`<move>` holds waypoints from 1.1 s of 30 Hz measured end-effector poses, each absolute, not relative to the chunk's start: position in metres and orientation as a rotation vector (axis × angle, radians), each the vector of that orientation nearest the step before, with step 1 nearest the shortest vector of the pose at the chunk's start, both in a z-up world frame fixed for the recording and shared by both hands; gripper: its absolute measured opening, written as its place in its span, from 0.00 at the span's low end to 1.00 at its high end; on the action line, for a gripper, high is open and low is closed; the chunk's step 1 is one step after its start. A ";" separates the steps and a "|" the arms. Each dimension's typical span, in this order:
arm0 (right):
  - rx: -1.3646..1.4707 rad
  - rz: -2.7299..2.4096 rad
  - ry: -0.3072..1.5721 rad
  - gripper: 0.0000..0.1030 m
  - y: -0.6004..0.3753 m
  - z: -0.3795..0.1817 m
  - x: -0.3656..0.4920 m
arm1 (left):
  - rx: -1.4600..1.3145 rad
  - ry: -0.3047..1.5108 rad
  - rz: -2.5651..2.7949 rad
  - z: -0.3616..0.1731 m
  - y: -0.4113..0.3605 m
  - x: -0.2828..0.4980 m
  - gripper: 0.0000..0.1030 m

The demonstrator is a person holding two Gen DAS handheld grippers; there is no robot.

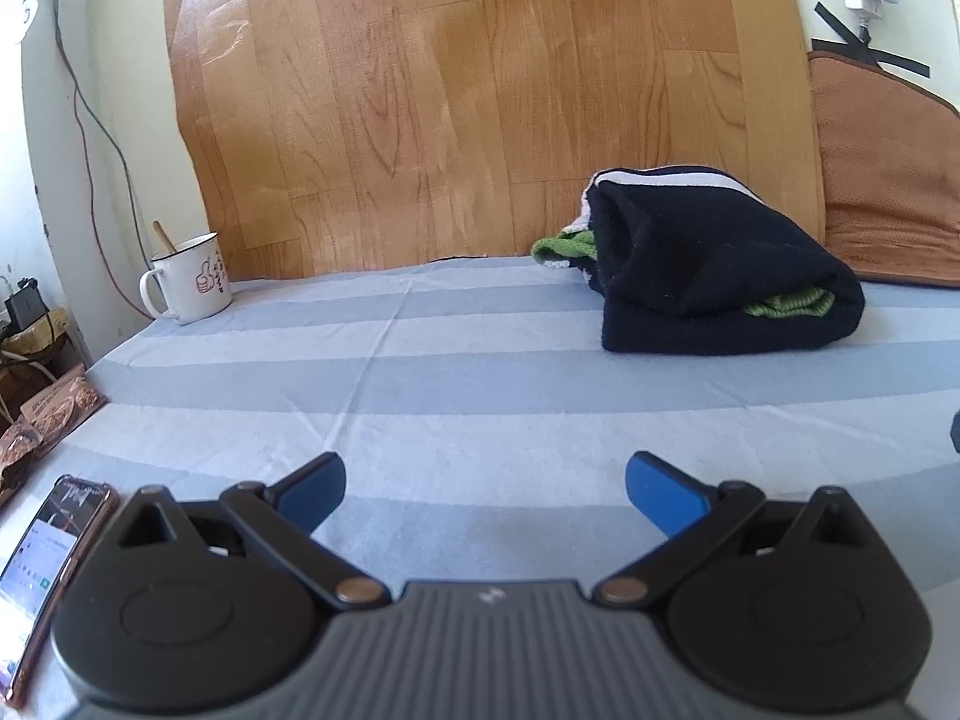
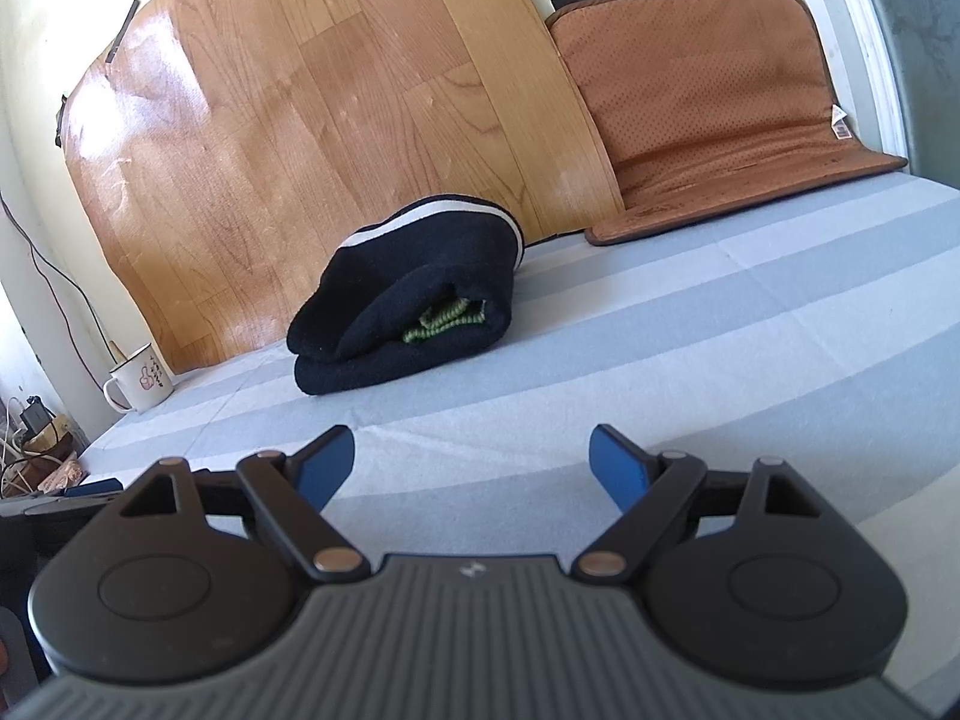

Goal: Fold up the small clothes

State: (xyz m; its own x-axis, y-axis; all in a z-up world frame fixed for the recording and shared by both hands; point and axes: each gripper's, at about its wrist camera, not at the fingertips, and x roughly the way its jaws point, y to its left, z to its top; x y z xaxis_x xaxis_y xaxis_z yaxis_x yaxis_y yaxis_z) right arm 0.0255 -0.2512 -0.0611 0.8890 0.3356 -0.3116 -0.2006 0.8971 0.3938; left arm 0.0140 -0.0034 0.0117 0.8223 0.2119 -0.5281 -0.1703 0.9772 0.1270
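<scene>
Black fleece makes up the one folded garment (image 1: 720,276), a thick bundle with a white band along its far top edge and green knit fabric (image 1: 792,303) peeking from inside the fold. It lies on the striped blue-grey sheet (image 1: 420,372), ahead of and to the right of the left gripper's (image 1: 485,486) fingers, well apart from them. In the right wrist view the same garment (image 2: 402,312) sits ahead and slightly left of the right gripper (image 2: 472,462), also well apart. Its long axis runs roughly across the left view; the open, layered end showing the green faces the right side there, and faces toward the camera in the right view. The far side rests near or against the wood-patterned sheet (image 1: 480,90) leaning on the wall; contact cannot be confirmed.

Each gripper has two blue-padded fingers, spread wide and holding nothing, hovering low over bare sheet. Between the fingers and the garment lies unbroken striped cloth with a few faint creases.

One white enamel mug (image 1: 189,279) with a wooden handle sticking out stands at the far left corner of the sheet, well left of the left fingers. One phone (image 1: 45,576) with a lit screen lies just beside the left gripper's body, at the near left edge. One brown perforated cushion (image 2: 720,108) leans against the wall to the right of the garment, its lower flap lying on the sheet. Snack packets (image 1: 48,420) and cables sit beyond the sheet's left edge.
</scene>
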 end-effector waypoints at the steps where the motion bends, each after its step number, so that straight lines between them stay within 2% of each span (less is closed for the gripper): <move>1: 0.362 0.285 0.384 0.85 -0.251 -0.061 0.026 | 0.074 0.570 0.196 0.012 -0.004 0.014 1.00; 33: 0.366 0.282 0.394 0.85 -0.251 -0.062 0.027 | 0.085 0.661 0.185 0.005 -0.002 0.018 1.00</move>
